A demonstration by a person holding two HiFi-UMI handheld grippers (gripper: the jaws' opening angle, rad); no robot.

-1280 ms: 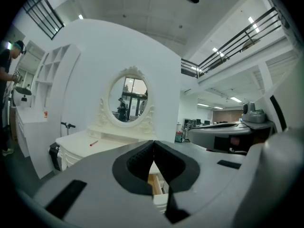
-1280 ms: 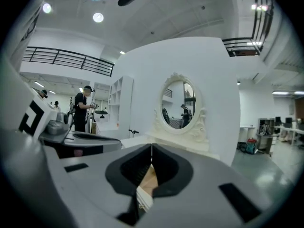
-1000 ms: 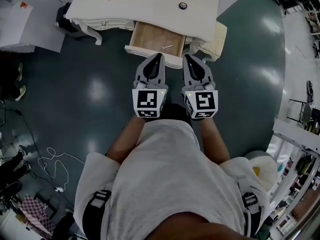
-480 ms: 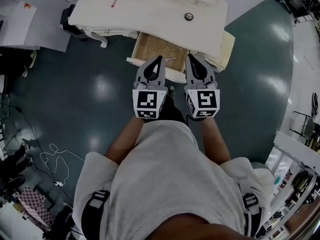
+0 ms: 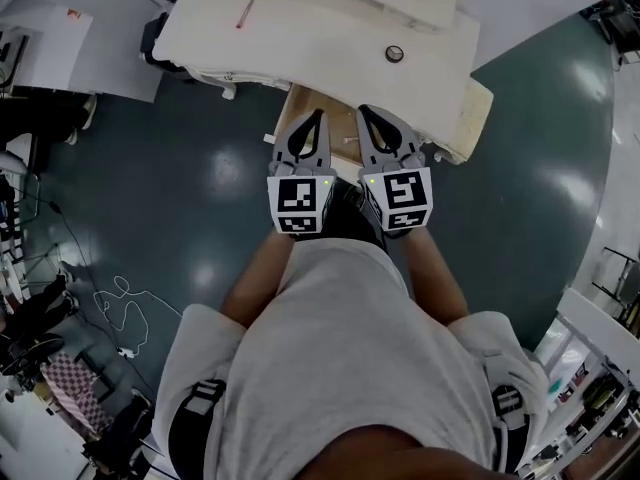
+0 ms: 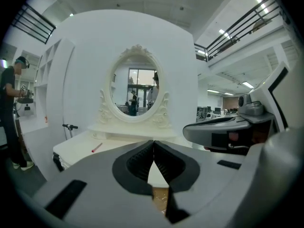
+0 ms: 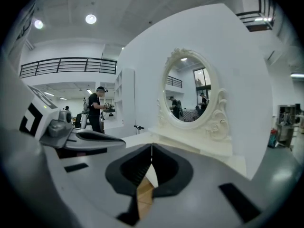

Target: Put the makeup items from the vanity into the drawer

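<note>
The white vanity stands ahead with its drawer pulled open, wooden bottom showing. A red pencil lies on the top at the left and a small round compact at the right. My left gripper and right gripper are side by side over the drawer's front, both shut and empty. In the left gripper view the pencil lies below the oval mirror, beyond the shut left gripper. In the right gripper view the right gripper points toward the mirror.
Dark green floor surrounds the vanity. A cable lies on the floor at the left, near a white table. A person stands in the background beyond the vanity's left end.
Both grippers have come closer to the vanity together, from short of the drawer's front to over it. Their jaws stayed shut.
</note>
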